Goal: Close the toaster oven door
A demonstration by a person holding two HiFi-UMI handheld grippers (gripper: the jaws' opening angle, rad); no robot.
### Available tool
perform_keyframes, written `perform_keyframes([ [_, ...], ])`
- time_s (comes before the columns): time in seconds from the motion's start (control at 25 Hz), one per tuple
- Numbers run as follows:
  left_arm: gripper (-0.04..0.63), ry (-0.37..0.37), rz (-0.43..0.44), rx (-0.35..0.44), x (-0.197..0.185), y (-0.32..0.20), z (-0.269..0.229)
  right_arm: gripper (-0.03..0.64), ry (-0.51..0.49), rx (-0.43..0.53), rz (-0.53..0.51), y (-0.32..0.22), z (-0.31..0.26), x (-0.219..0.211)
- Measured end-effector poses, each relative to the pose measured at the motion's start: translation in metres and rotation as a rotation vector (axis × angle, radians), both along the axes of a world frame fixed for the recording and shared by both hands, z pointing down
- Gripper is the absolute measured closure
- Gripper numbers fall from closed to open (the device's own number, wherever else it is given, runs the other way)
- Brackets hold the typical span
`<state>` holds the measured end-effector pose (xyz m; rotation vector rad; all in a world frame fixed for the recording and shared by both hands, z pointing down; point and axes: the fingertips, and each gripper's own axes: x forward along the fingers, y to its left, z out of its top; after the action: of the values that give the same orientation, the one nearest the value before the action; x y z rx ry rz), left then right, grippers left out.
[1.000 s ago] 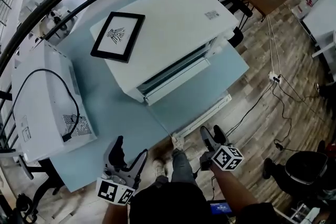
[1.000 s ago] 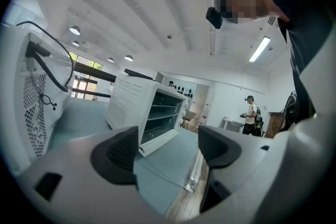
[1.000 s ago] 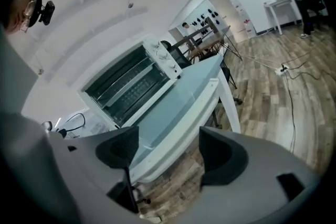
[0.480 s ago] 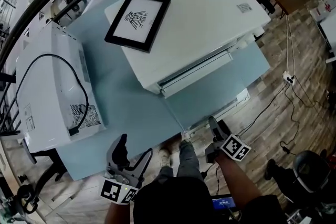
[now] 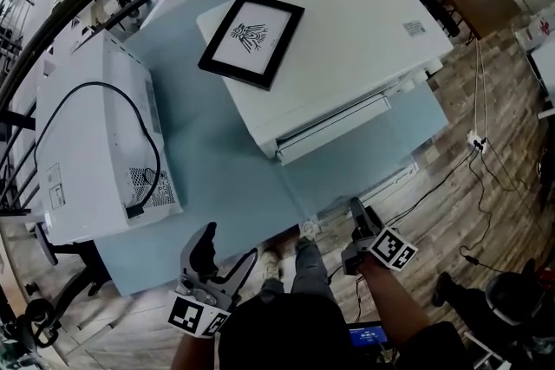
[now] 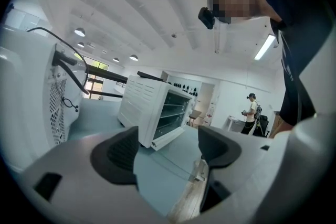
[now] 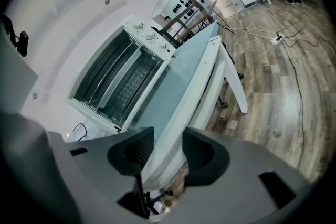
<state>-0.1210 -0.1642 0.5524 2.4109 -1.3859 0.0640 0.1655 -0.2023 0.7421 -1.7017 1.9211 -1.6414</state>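
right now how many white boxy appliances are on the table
2: the white toaster oven, door open, at centre; another white metal box with a black cable to its left.

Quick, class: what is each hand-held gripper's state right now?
Left hand-held gripper: open, empty.
Right hand-held gripper: jaws have just been closing, now clamped on the front edge of the toaster oven door.

Person wears a black short-sleeved top [image 5: 276, 332], grey trousers [image 5: 300, 269] and pale shoes [image 5: 263, 261]; black head-mounted camera [image 6: 207, 17].
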Motion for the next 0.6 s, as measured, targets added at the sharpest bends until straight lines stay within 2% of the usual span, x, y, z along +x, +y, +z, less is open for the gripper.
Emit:
perform_keyframes([
  [0.16, 0.232, 0.016, 0.036, 0.017, 0.008, -0.005, -0.006, 0.473, 0.001, 0.043, -0.015, -0.001, -0.027, -0.001],
  [0.32, 0.232, 0.038, 0.109, 0.042, 0.028, -0.01, -0.015, 0.503, -0.015, 0.096, -0.015, -0.004, -0.062, -0.003],
  [0.44, 0.235, 0.041, 0.211, 0.057, 0.054, -0.01, -0.02, 0.508, -0.031, 0.137, -0.026, -0.012, -0.089, -0.007],
  [0.6, 0.235, -0.018, 0.401, 0.123, 0.102, -0.011, -0.026, 0.505, -0.037, 0.172, -0.037, -0.024, -0.117, -0.013],
])
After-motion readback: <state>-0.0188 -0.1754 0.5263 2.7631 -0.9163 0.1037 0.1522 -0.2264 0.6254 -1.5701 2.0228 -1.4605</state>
